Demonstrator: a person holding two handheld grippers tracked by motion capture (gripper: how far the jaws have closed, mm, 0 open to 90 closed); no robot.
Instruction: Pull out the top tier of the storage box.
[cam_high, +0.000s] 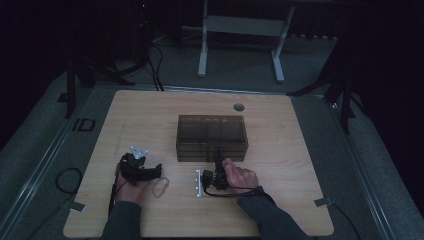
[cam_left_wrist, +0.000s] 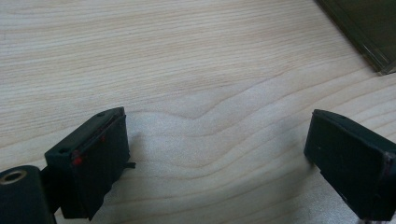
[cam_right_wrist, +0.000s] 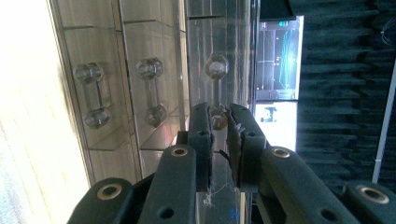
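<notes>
1. My right tongs are clamped narrow on the clear handle of the top drawer of the smoky plastic drawer box. In the right gripper view the pads pinch the handle's near knob, and the view is rolled on its side.
2. The drawer box sits near the middle of the desk, its drawer fronts facing me. My right hand is right up against its front, at the right half.
3. Two more clear handles of the same kind sit on the lower drawers, both untouched.
4. My left tongs stand wide with nothing between them, just bare wood. They rest on the desk to the left of the drawer box, well apart from it, with one corner of the box in the top right of the left gripper view.
5. A small clear ring-like piece lies on the desk just beside my left hand; I cannot tell what it is.
6. As I judge it, the grasp is made and the drawer is not yet drawn out.
7. Next calls for a straight pull towards me, away from the box front, keeping the pinch firm. The box looks light and may slide, so my left tongs may need to brace it.
</notes>
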